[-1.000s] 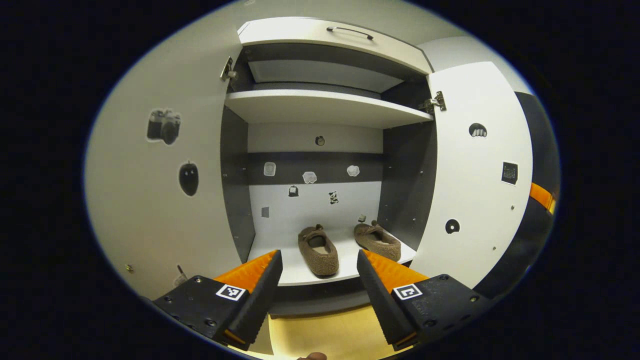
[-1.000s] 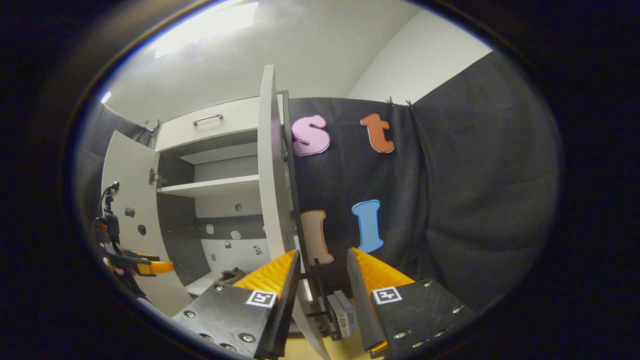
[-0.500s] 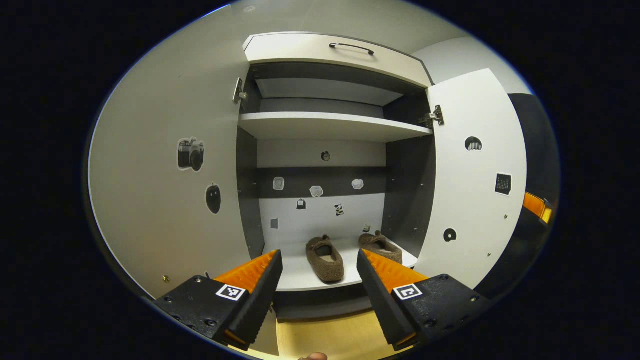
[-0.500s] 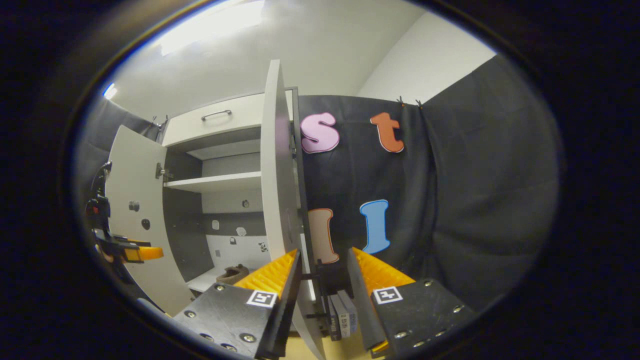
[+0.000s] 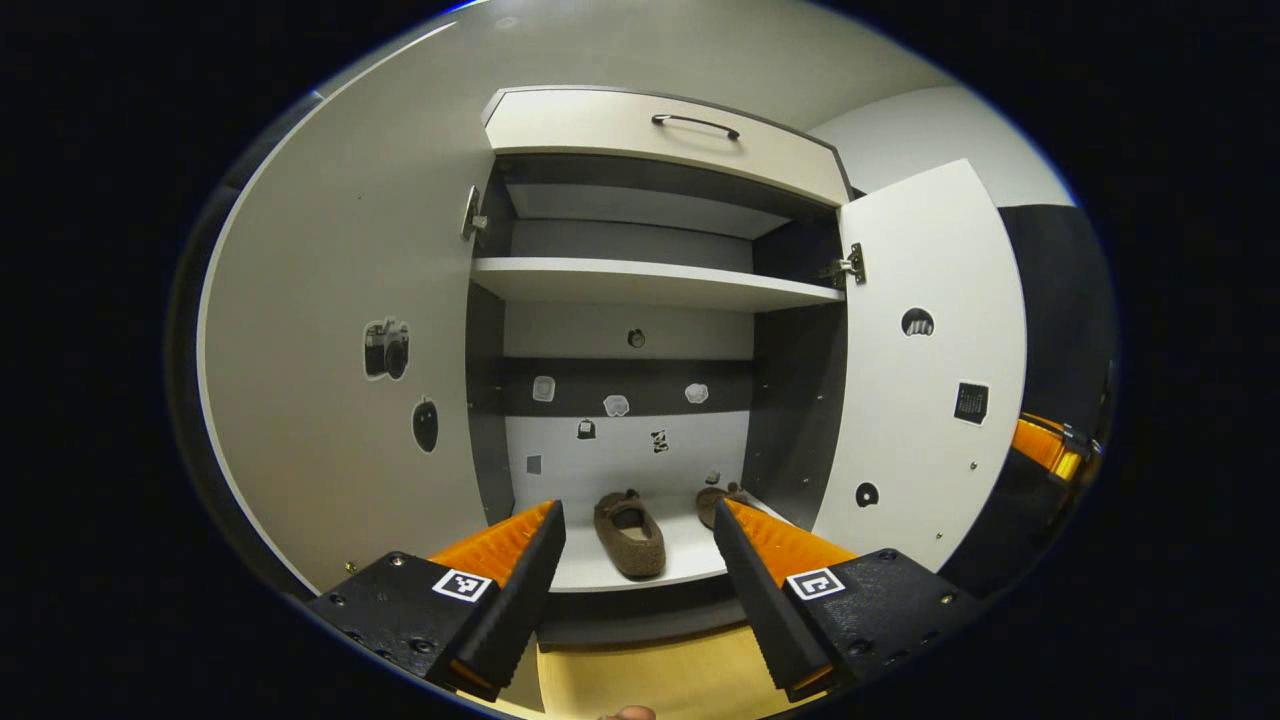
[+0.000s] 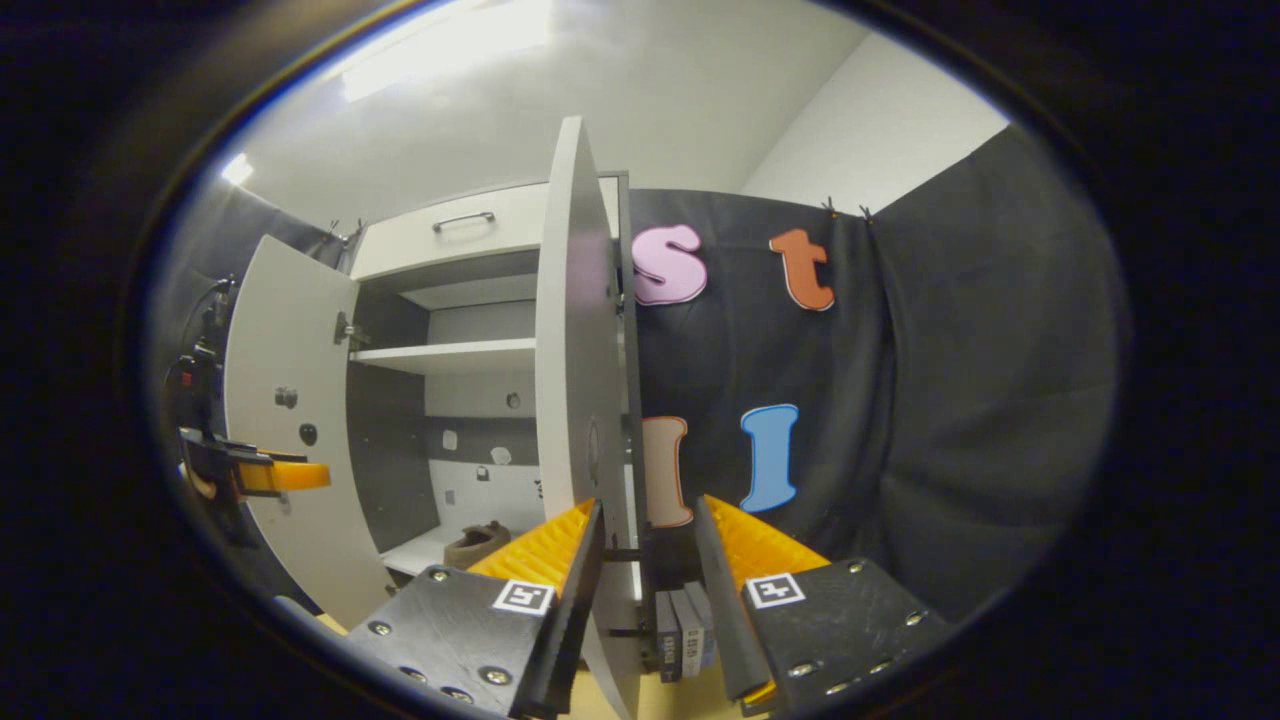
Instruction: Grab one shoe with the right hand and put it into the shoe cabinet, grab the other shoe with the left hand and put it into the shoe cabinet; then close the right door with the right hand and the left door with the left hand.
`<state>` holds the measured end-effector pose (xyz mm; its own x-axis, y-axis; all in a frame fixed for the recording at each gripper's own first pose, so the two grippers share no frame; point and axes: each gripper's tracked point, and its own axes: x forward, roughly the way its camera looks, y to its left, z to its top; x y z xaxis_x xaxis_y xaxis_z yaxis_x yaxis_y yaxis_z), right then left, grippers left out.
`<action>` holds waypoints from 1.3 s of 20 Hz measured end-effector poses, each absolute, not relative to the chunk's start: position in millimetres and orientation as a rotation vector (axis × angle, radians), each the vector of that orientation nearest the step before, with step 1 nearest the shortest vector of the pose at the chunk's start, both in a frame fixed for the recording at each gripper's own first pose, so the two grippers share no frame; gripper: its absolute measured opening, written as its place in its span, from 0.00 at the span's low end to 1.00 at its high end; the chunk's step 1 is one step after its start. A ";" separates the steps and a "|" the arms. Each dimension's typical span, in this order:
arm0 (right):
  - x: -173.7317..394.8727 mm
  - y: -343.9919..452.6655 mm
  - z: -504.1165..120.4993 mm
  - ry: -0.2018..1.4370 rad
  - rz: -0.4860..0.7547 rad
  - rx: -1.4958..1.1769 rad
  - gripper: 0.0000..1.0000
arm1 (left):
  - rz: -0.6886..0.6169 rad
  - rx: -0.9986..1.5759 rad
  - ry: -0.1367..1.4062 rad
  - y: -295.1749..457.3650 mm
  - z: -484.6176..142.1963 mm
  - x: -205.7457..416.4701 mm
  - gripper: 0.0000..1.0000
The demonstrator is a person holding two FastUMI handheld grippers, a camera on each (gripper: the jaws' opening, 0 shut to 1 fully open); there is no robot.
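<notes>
Shoes: both shoes are seen on the bottom shelf [image 5: 600, 560] of the shoe cabinet [image 5: 650, 130], one shoe [image 5: 628, 520] near the middle, the other shoe [image 5: 715, 497] beside it toward the right wall and partly hidden by a finger.
Done: the placing of both shoes is judged finished.
Left: both doors are to be closed; the right door [image 5: 925, 370] and the left door [image 5: 340, 350] are seen swung wide.
Left gripper [image 5: 640, 565]: its fingers are held apart, empty, aimed at the cabinet opening.
Right gripper [image 6: 645, 565]: its fingers are held apart, with the edge of the right door [image 6: 580, 330] seen between them; contact cannot be told.
Surface: pale wood flooring [image 5: 650, 680] is seen below the cabinet.
Room: white walls and a dark cloth backdrop [image 6: 950, 400] are seen behind the right door.
</notes>
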<state>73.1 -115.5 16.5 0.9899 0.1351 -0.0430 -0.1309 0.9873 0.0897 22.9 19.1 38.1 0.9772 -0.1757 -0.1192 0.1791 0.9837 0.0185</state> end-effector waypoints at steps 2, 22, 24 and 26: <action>72.5 -109.1 16.0 0.052 0.156 0.087 0.55 | -0.179 0.026 0.117 20.4 39.4 20.7 0.92; 78.8 -49.5 8.0 0.071 0.317 0.119 0.48 | -0.142 0.023 0.102 36.7 45.1 2.1 0.92; 77.5 -48.4 6.9 0.069 0.327 0.117 0.48 | -0.137 0.017 0.096 38.9 48.5 -2.2 0.92; 78.2 -43.9 3.7 0.073 0.350 0.126 0.49 | -0.130 0.012 0.091 42.5 50.7 -6.3 0.92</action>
<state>78.2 -43.9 3.7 0.9368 0.3463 -0.0493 -0.3373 0.9316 0.1351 -6.3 42.5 50.7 0.9875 -0.1285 -0.0912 0.1296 0.9915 0.0066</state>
